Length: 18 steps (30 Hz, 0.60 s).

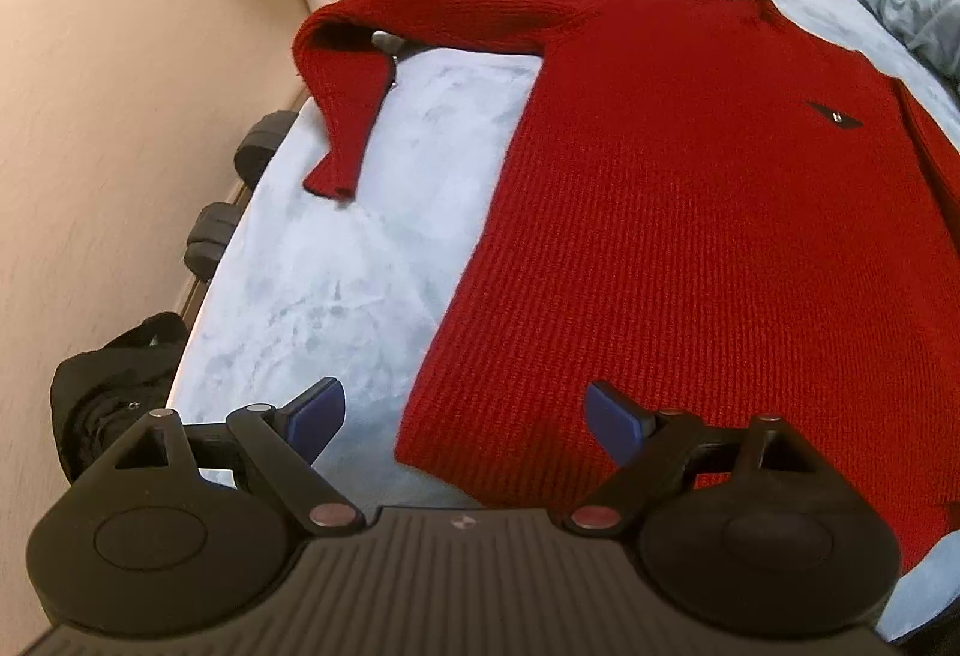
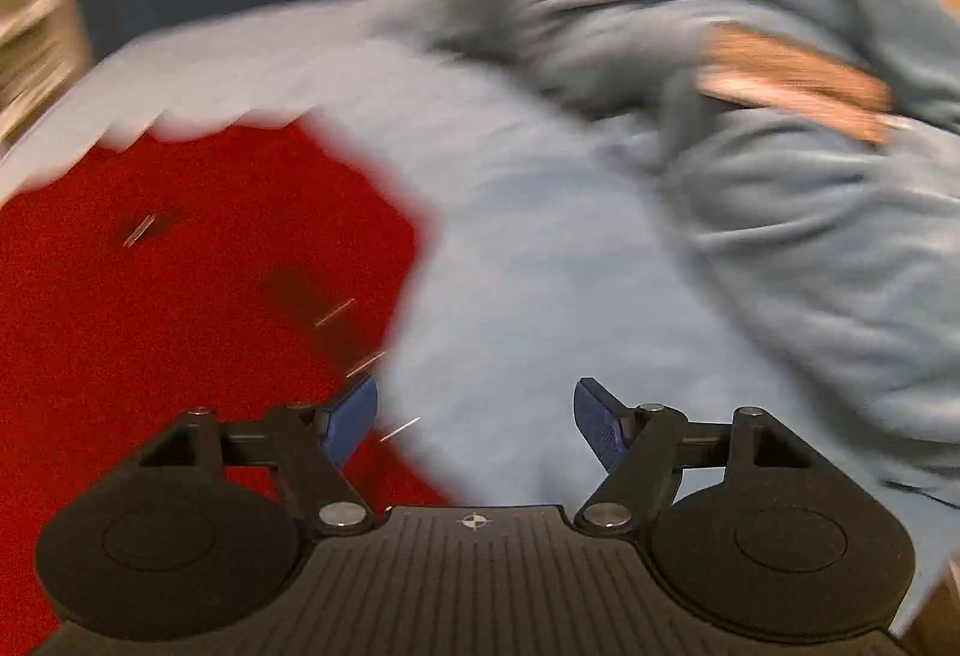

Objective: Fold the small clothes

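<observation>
A red knit sweater (image 1: 678, 212) lies flat, front up, on a pale blue blanket (image 1: 336, 260). Its left sleeve (image 1: 354, 74) is bent back and folded down toward the hem side. A small dark logo (image 1: 834, 116) sits on the chest. My left gripper (image 1: 465, 416) is open and empty, just above the sweater's bottom left hem corner. In the blurred right wrist view the sweater (image 2: 180, 296) fills the left side. My right gripper (image 2: 474, 416) is open and empty over the blanket (image 2: 540, 266) at the sweater's right edge.
A crumpled grey-blue duvet (image 2: 750, 146) is heaped to the right of the sweater, also showing at the far right in the left wrist view (image 1: 912, 8). A beige wall (image 1: 120, 86), dark objects (image 1: 210, 230) and a black garment (image 1: 102, 398) lie along the bed's left edge.
</observation>
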Motion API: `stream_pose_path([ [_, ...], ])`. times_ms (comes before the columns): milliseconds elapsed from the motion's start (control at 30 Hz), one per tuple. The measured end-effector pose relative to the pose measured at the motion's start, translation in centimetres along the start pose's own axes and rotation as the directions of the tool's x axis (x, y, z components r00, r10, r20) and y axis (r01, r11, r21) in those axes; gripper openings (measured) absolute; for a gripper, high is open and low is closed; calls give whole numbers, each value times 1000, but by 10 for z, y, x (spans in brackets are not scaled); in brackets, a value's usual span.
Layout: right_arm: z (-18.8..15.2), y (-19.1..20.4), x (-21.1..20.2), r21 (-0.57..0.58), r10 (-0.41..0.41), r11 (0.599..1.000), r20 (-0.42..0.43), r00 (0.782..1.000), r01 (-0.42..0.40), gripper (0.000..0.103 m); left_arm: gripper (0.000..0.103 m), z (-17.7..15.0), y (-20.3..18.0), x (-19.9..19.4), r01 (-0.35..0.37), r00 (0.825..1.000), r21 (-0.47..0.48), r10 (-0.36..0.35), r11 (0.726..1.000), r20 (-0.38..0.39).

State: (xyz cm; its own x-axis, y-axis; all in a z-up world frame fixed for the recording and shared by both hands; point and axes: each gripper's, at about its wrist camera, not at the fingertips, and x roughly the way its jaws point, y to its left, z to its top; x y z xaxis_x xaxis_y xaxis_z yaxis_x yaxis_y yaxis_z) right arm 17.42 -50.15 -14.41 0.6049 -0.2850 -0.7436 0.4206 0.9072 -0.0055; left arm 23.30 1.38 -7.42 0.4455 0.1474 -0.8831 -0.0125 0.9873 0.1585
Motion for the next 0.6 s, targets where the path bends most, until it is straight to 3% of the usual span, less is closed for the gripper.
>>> stream_pose_path([
  [100,-8,42,19,-86,54,995,-48,997,-58,74,91,-1,10,-3,-19,1000,-17,19,1000,4],
  [133,-5,54,26,-109,50,992,-62,997,-56,69,92,-1,14,-4,-30,1000,-22,30,999,5],
  [200,2,68,44,-176,5,984,-72,997,-17,24,92,0,24,-4,-53,999,-33,53,998,7],
  [267,16,64,58,-212,-50,977,-70,996,34,16,92,3,35,-3,-70,997,-47,70,996,8],
  [333,35,43,62,-174,-158,973,-38,987,149,15,93,8,48,-1,-77,997,-63,78,995,20],
  [433,65,-6,67,-50,-373,927,-13,928,372,17,94,24,67,10,-110,992,-89,114,990,46],
  [467,72,-22,66,4,-410,912,-19,912,410,24,95,31,73,15,-115,991,-105,122,988,58],
  [500,76,-36,63,61,-415,907,-29,909,416,29,96,40,79,22,-119,989,-125,129,985,74],
  [567,77,-52,52,149,-371,914,-64,926,377,56,99,60,91,41,-128,984,-180,147,975,97],
  [600,73,-52,44,170,-347,920,-70,935,354,59,99,70,98,51,-104,987,-219,127,970,94],
])
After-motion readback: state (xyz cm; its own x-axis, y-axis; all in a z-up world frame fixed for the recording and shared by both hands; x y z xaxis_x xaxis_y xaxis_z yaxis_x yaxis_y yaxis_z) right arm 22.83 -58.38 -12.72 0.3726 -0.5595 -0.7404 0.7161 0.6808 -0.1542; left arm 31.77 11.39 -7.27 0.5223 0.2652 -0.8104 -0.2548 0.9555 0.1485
